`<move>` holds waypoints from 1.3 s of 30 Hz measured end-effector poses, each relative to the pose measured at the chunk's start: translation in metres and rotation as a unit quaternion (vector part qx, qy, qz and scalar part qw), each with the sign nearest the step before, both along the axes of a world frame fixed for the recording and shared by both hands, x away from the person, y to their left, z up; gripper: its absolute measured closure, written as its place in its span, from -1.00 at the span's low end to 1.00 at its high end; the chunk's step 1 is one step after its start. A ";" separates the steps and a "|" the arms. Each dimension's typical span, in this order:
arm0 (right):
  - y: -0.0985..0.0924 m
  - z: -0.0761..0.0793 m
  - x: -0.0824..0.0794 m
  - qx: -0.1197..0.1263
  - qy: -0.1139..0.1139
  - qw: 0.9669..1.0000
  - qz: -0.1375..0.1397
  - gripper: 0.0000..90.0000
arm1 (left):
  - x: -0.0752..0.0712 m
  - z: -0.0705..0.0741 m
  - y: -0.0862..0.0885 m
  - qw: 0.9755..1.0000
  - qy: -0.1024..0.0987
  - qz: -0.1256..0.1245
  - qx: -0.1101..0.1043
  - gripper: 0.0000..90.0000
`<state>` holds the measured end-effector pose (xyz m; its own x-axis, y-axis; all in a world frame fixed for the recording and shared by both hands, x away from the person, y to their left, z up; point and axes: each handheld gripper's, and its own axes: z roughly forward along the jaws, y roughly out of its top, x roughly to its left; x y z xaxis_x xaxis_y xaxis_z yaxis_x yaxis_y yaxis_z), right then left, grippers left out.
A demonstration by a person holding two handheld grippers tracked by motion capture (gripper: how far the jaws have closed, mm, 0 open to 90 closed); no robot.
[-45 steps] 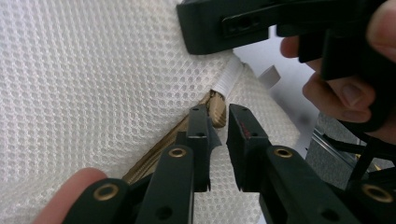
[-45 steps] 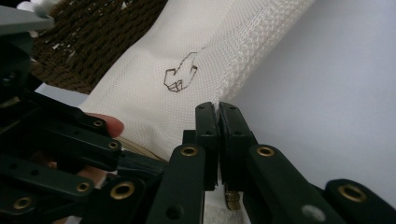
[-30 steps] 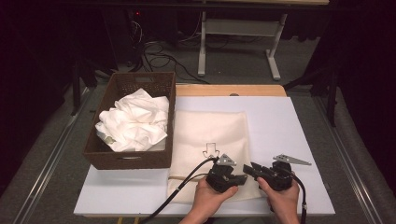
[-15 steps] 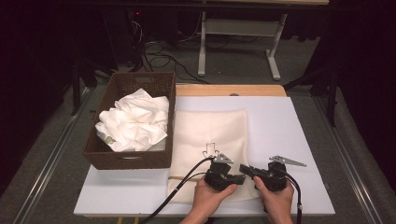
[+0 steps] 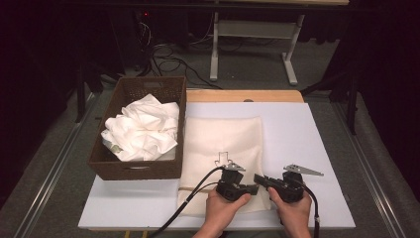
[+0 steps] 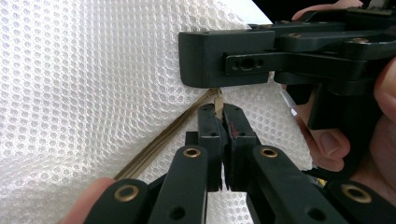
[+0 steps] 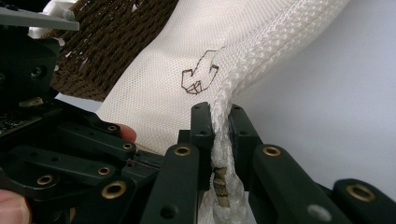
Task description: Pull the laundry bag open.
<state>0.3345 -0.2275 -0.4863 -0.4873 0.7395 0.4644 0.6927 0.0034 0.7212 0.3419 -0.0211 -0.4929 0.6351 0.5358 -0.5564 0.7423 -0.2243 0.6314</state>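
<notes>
A cream mesh laundry bag point(image 5: 223, 148) lay flat on the white tabletop point(image 5: 307, 139), just beside a brown wicker basket point(image 5: 148, 94) that held crumpled white cloth point(image 5: 141, 131). Both grippers were set at the bag's near right edge, close to each other.

In the left gripper view, the left gripper point(image 6: 223, 116) was closed on a small tan zipper pull point(image 6: 217, 100) at the end of the tan zipper line point(image 6: 159, 142). In the right gripper view, the right gripper point(image 7: 223, 121) had just been closing, and the bunched mesh edge point(image 7: 243, 70) of the bag was pinched between its pads, next to a small dark mark point(image 7: 198, 74) on the fabric.

The step in hand was judged to be the opening of the zipper. It would be done well if the fabric end were kept anchored and taut by the right gripper while the pull was drawn straight along the zipper line, low over the tabletop. A sideways or upward tug was best avoided, since the small pull could slip from the pads or the mesh could catch in the teeth.
</notes>
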 end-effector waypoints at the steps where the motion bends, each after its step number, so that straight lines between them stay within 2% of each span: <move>1: 0.000 0.000 0.000 0.001 0.000 1.000 0.000 0.87 | 0.001 -0.002 0.002 1.000 0.014 0.001 -0.013 0.95; 3: -0.001 0.000 0.000 0.002 0.002 1.000 0.000 0.87 | 0.003 -0.005 0.004 0.999 0.027 0.000 -0.027 0.95; 7: 0.000 0.000 0.000 0.001 0.001 1.000 0.004 0.87 | 0.003 -0.006 0.006 0.999 0.034 0.002 -0.036 0.95; 10: 0.000 0.001 0.000 0.002 -0.001 1.000 0.007 0.87 | 0.005 -0.008 0.010 0.998 0.046 0.002 -0.051 0.95; 12: -0.002 0.004 0.000 0.006 -0.008 1.000 0.003 0.88 | 0.006 -0.011 0.014 0.998 0.046 0.015 -0.041 0.95; 14: -0.005 0.007 0.000 0.010 -0.010 1.000 -0.001 0.88 | 0.006 -0.015 0.018 0.997 0.057 0.022 -0.049 0.95; 16: -0.002 0.005 -0.001 0.003 -0.008 1.000 0.002 0.88 | 0.003 -0.014 0.017 0.999 0.039 0.022 -0.024 0.95; 20: 0.002 0.006 -0.001 -0.009 -0.015 1.000 0.005 0.88 | 0.002 -0.013 0.020 0.999 0.034 0.027 -0.024 0.95; 26: -0.005 0.006 0.001 -0.009 -0.015 1.000 -0.007 0.88 | 0.001 -0.018 0.026 0.999 0.029 0.039 -0.003 0.95; 36: -0.009 0.006 0.004 -0.014 -0.014 1.000 -0.016 0.88 | -0.001 -0.022 0.048 0.998 0.032 0.058 0.007 0.95; 39: -0.009 0.005 0.004 -0.019 -0.015 1.000 -0.016 0.88 | -0.004 -0.022 0.053 0.997 0.025 0.066 0.014 0.95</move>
<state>0.3388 -0.2365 -0.4810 -0.4772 0.7718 0.4203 0.6705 0.0106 0.7418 0.3383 0.0317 -0.5150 0.5300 0.6284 -0.5693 0.7971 -0.1402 0.5873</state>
